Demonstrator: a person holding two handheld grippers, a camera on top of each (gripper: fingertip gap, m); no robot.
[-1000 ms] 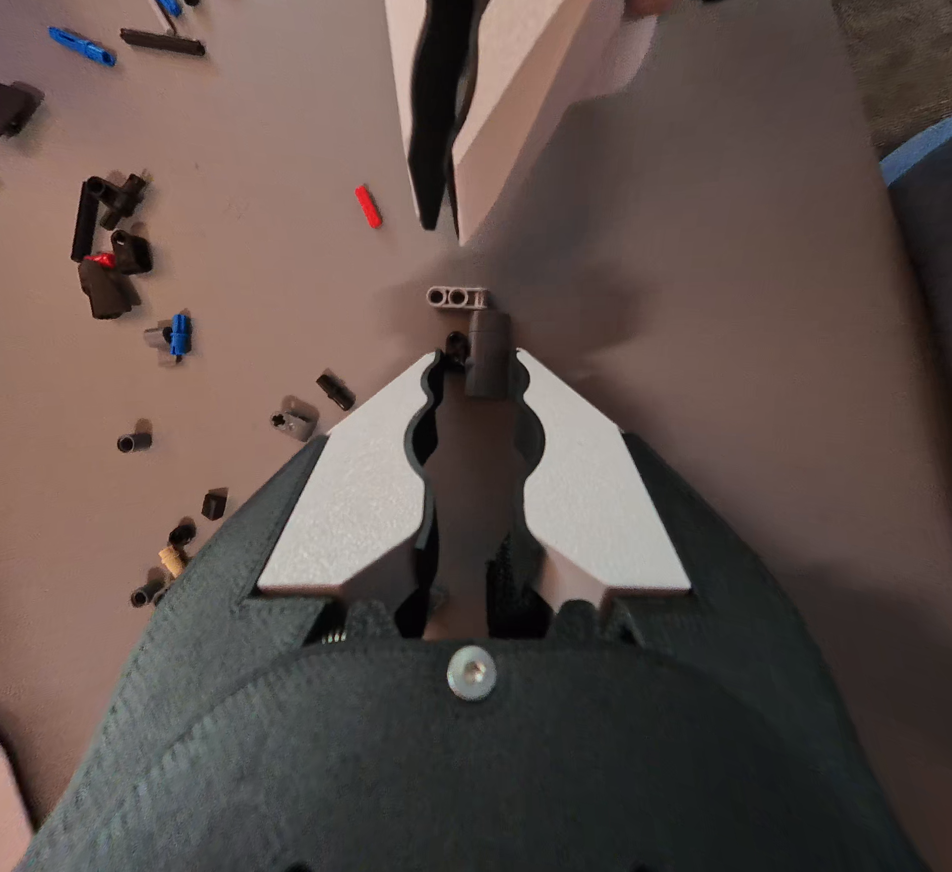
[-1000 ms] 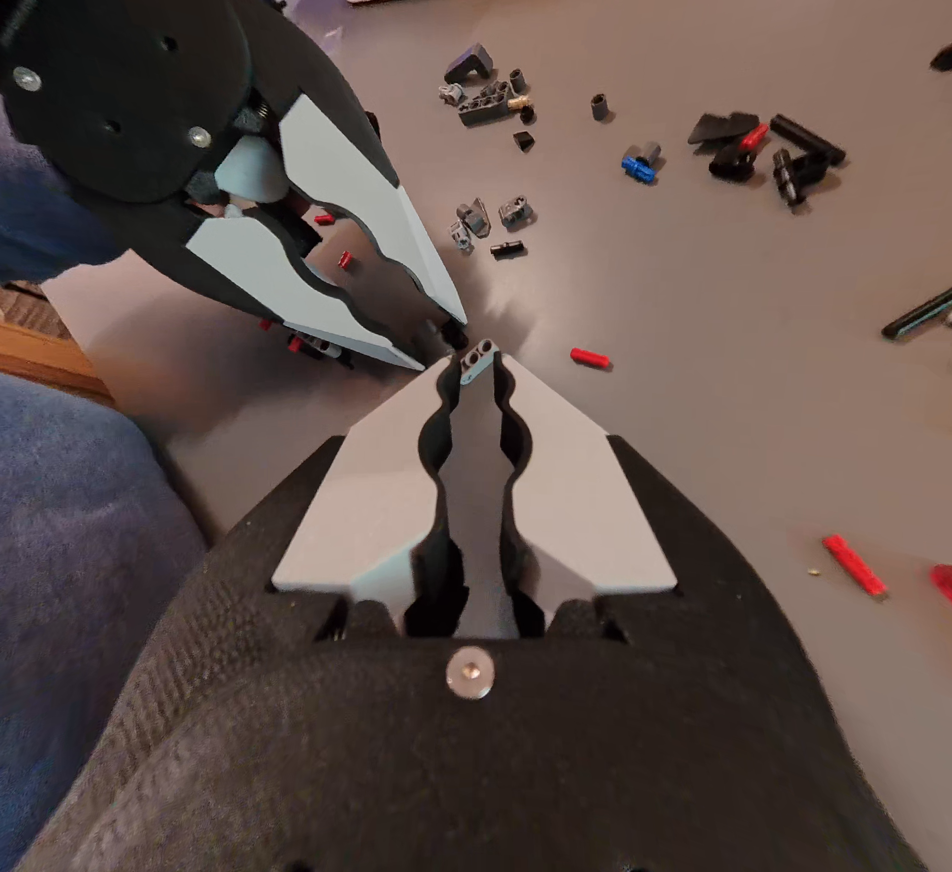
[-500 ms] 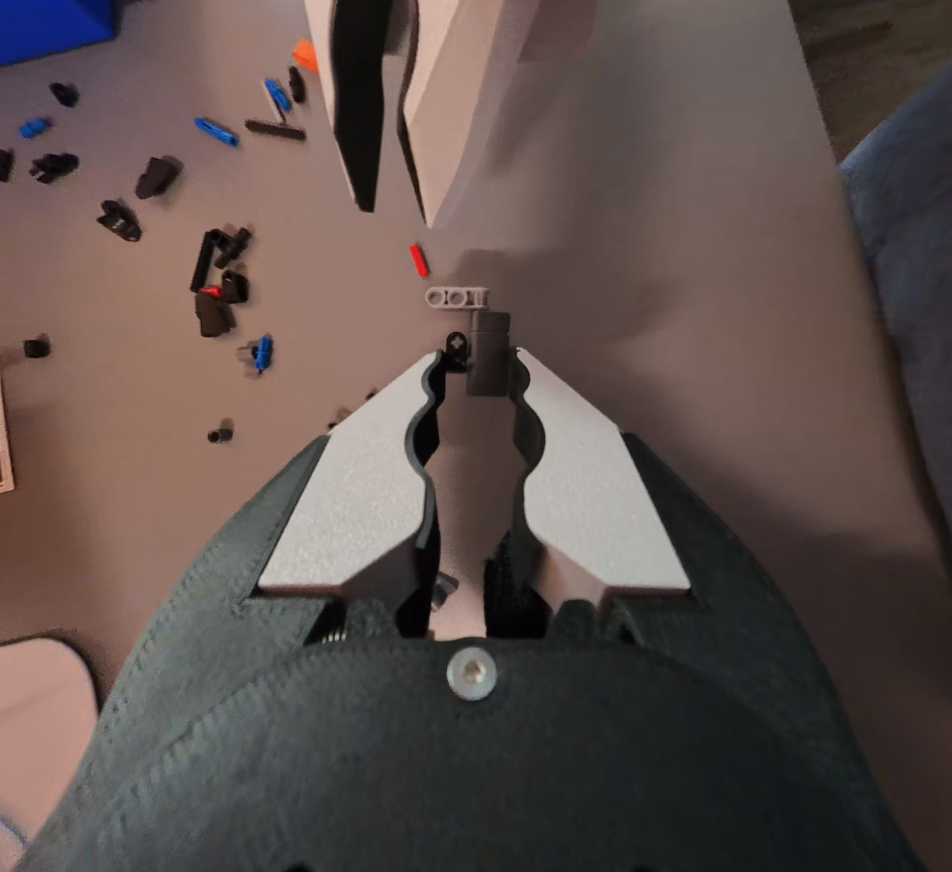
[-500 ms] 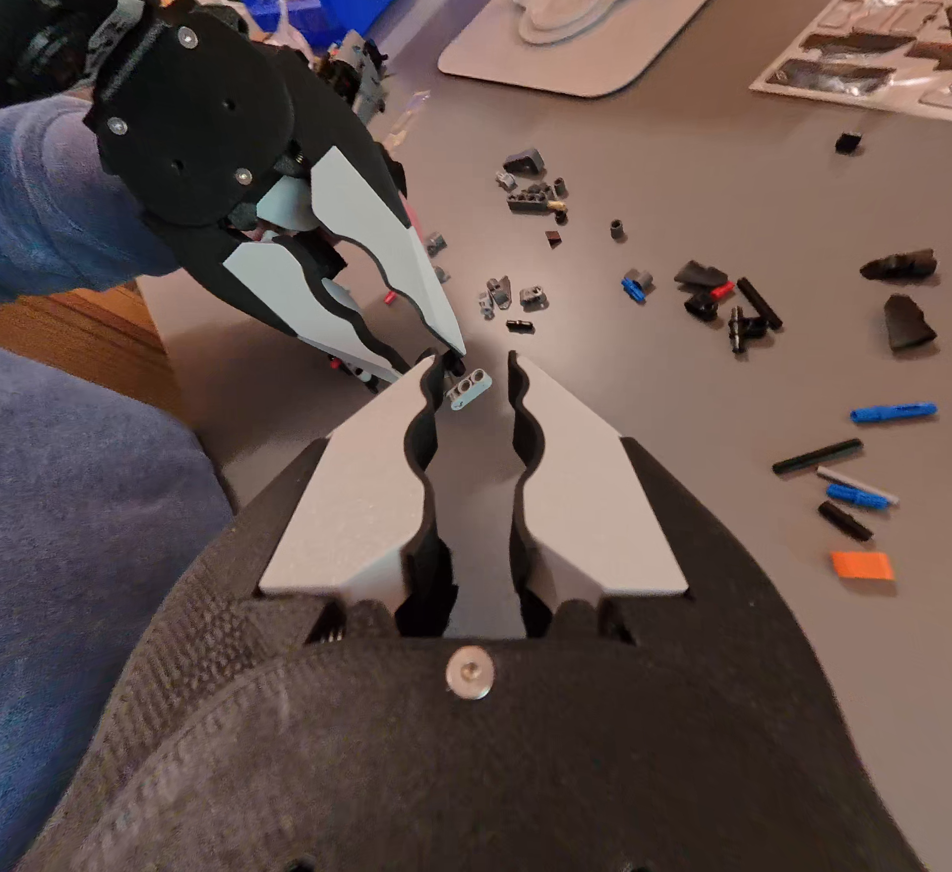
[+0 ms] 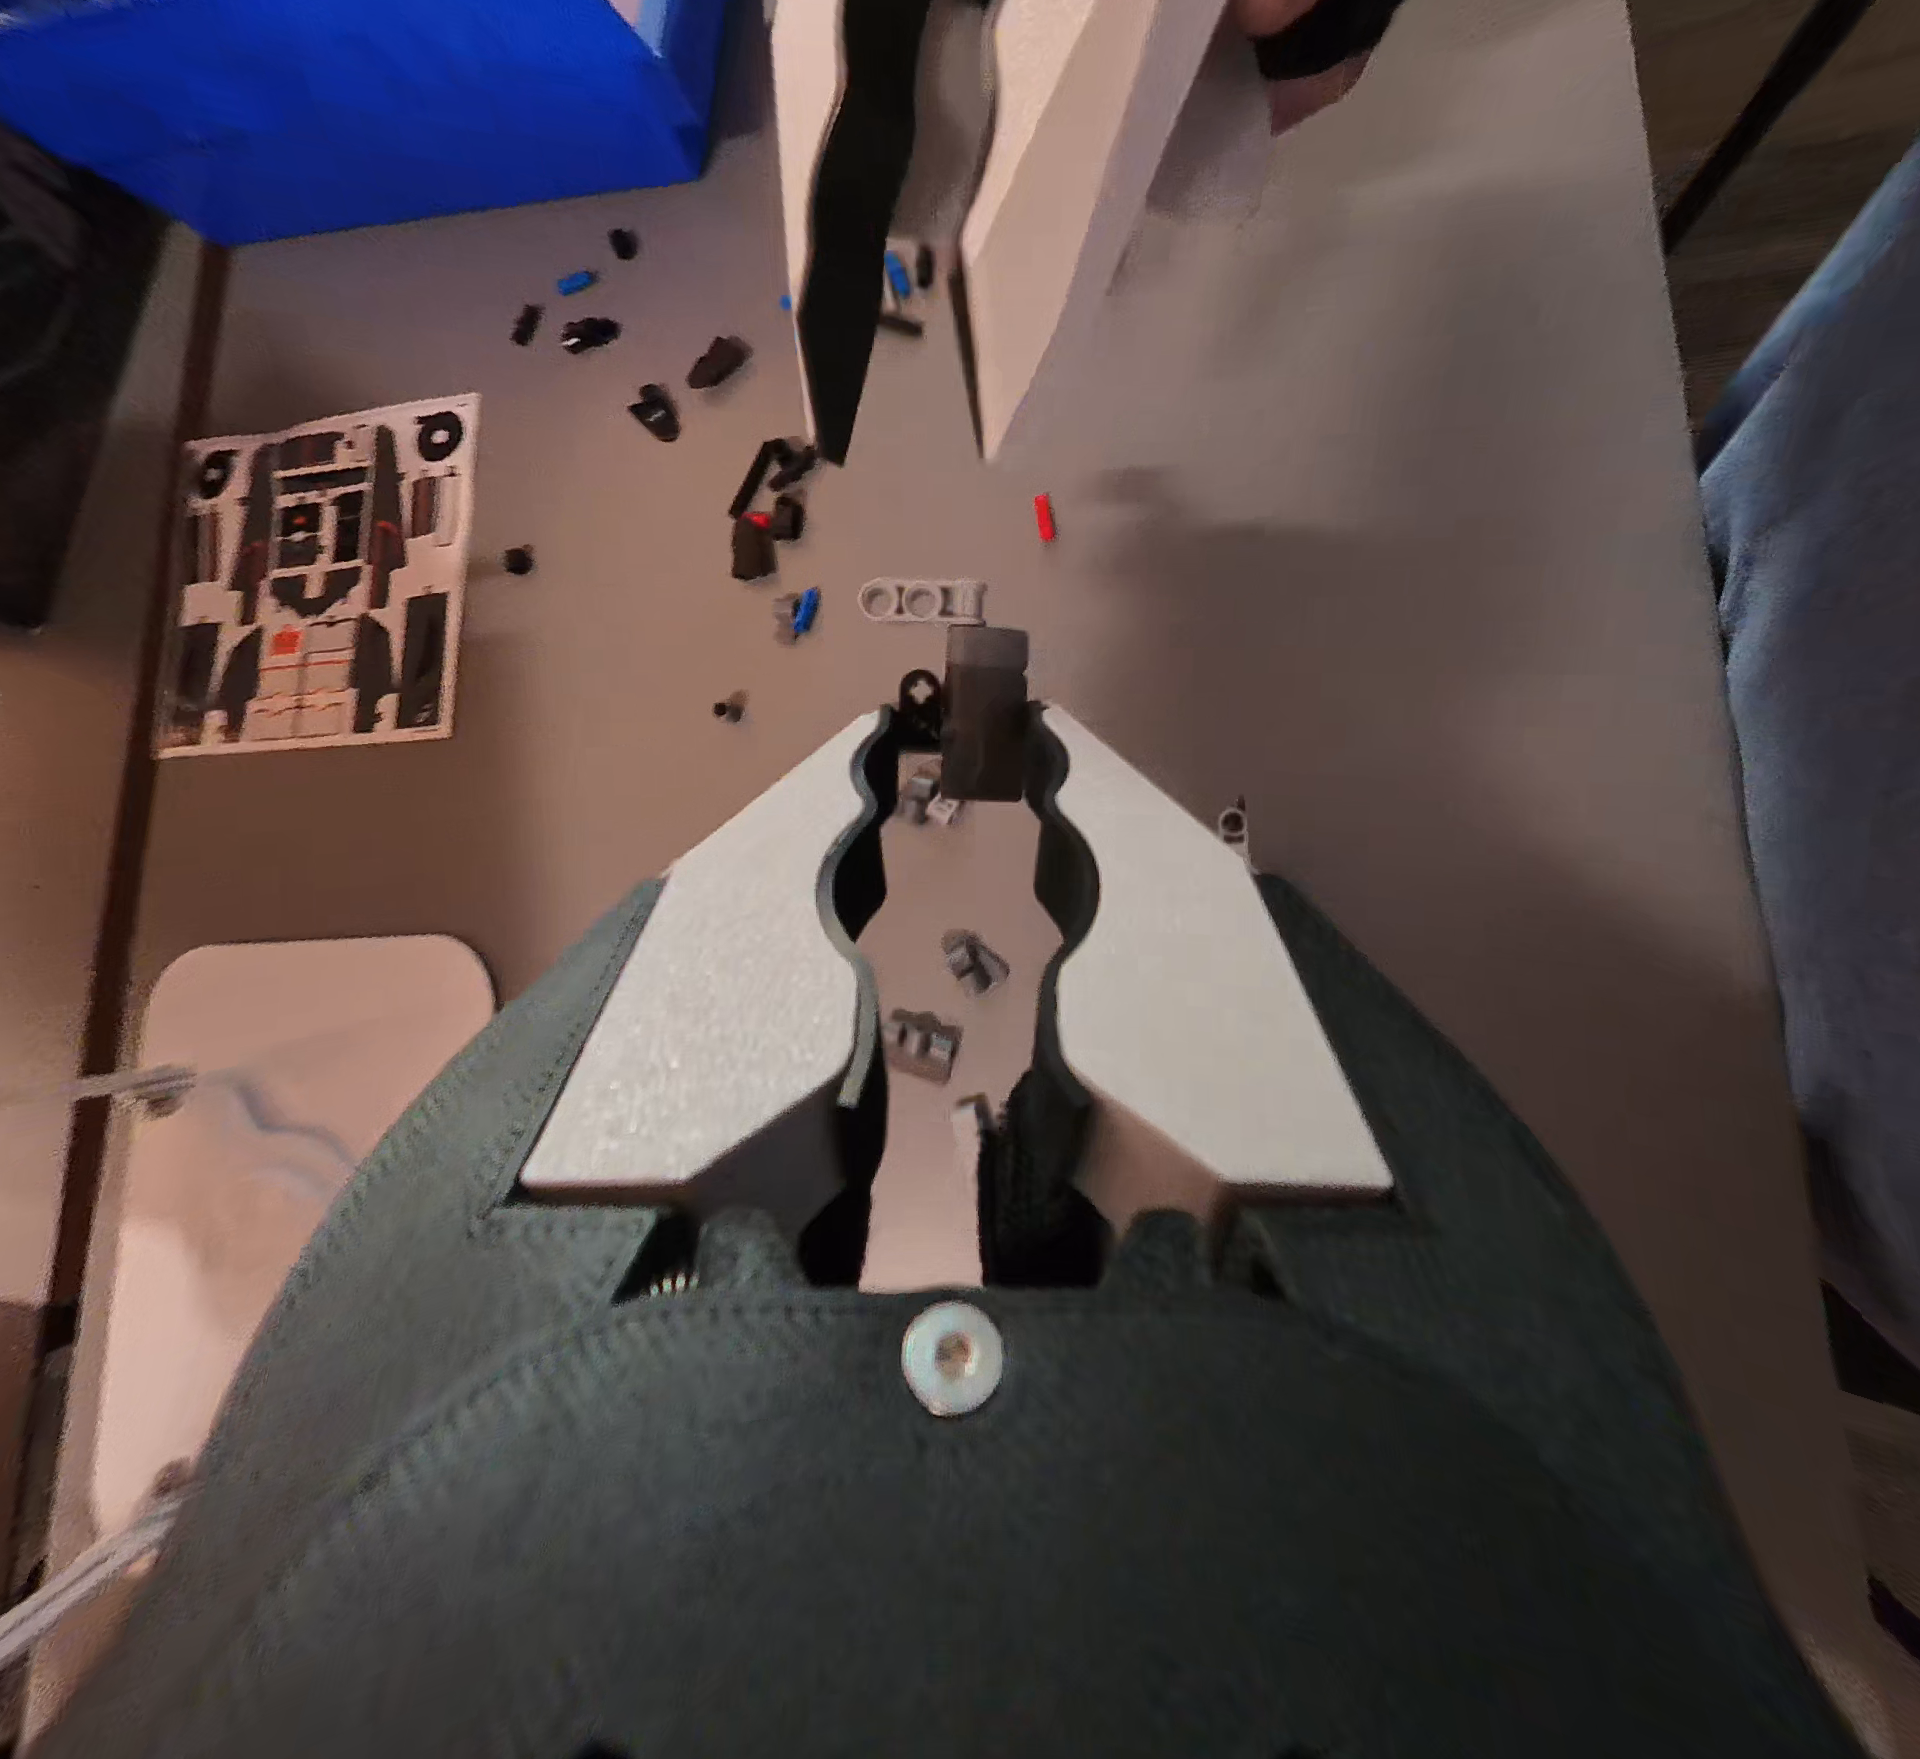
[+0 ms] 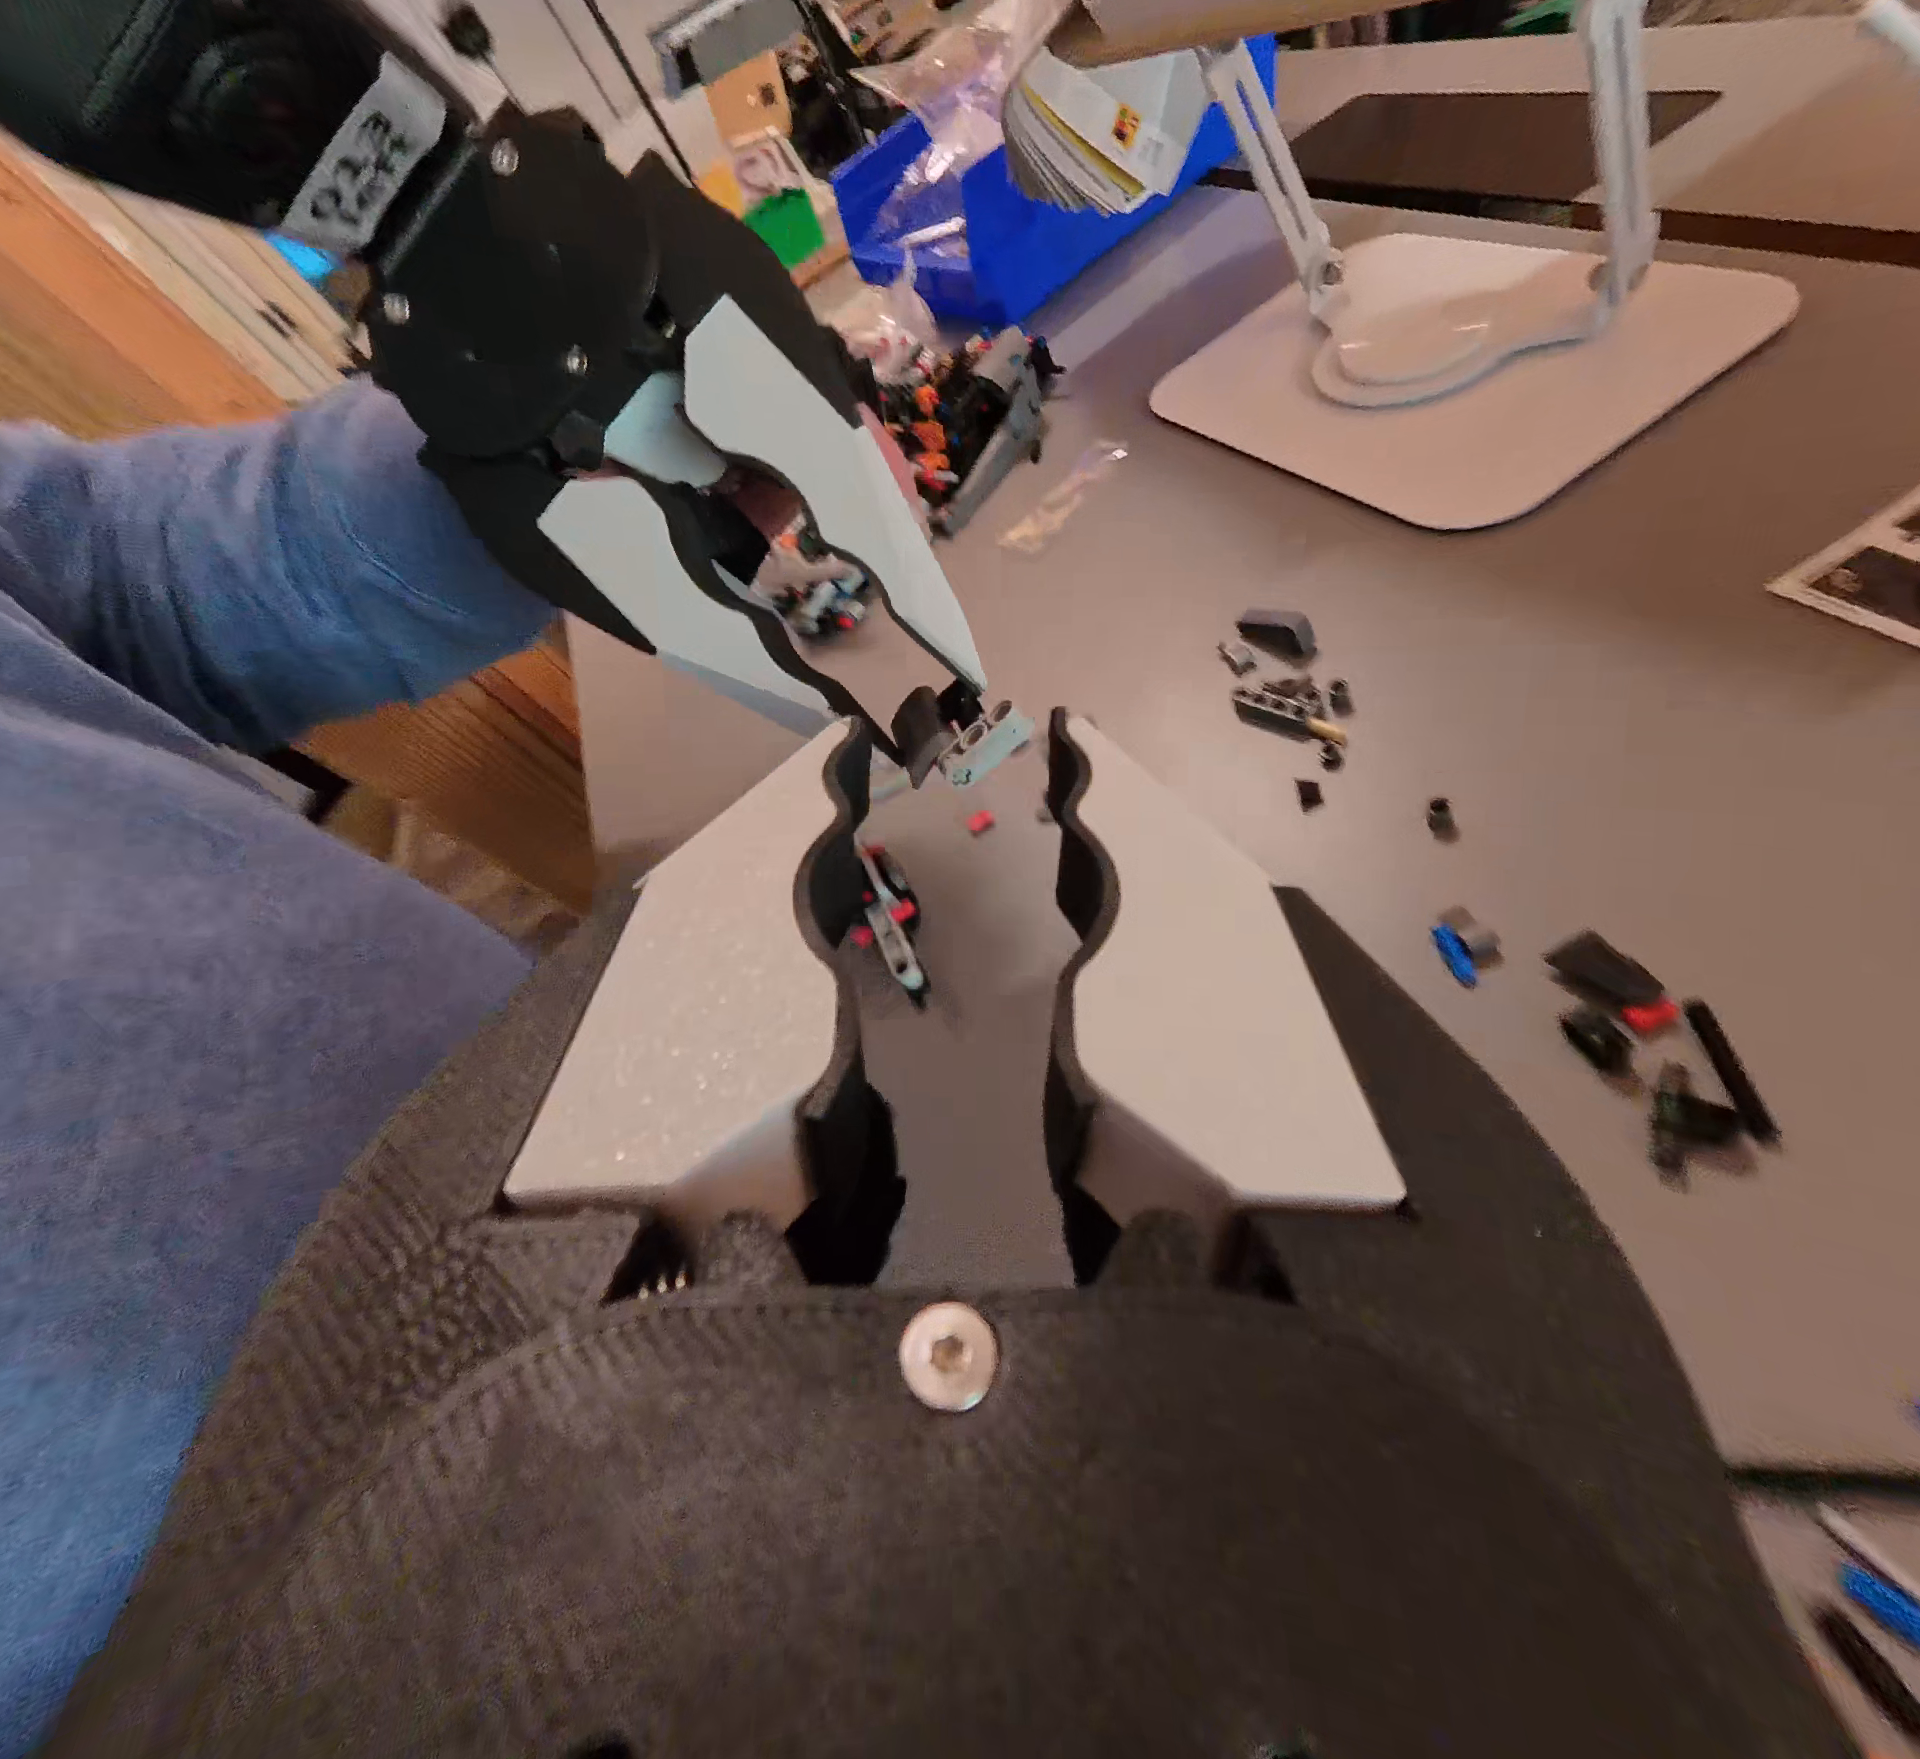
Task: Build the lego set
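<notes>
Your left gripper (image 5: 961, 722) is clenched on a small dark assembly (image 5: 982, 722), held in the air above the grey table (image 5: 1403, 774). Its dark block runs along your fingers and points forward. At its front end sits a light grey beam (image 5: 923, 600), and the long axis of this beam lies crosswise to the fingers.

Your right gripper (image 6: 951, 733) is released and holds nothing. Its tips stand on either side of the beam (image 6: 982, 741) without touching it.

The table to the right of the assembly is bare up to its edge. To the left lie loose pieces (image 5: 764, 514) and a sticker sheet (image 5: 317, 577).
</notes>
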